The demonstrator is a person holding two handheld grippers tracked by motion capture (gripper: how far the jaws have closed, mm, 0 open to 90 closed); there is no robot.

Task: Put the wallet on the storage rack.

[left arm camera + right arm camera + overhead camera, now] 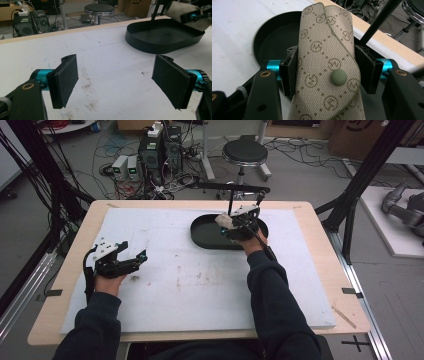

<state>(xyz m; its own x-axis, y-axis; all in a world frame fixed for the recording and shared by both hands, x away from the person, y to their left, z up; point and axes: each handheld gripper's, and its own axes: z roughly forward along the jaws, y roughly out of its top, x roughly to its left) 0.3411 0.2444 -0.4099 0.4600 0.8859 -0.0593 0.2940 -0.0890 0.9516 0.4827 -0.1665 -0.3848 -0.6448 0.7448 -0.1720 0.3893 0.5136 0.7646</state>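
A beige fabric pouch (pixel 328 65) with a printed monogram pattern and a round snap button is clamped between the jaws of my right gripper (pixel 327 70). That gripper (pixel 239 222) hovers over the black oval tray (pixel 202 232) at the far middle of the table, and the pouch (pixel 223 220) shows there as a pale lump. In the left gripper view the pouch (pixel 186 13) sits top right above the tray (pixel 160 42). My left gripper (pixel 131 257) stands open low over the white mat at the left, its pads (pixel 66 80) wide apart with nothing between.
A white mat (pixel 190 280) with some dirt marks covers the wooden table (pixel 320 250). A black stand with a crossbar (pixel 232 187) rises behind the tray. A stool (pixel 245 152), computers and cables lie on the floor beyond the far edge.
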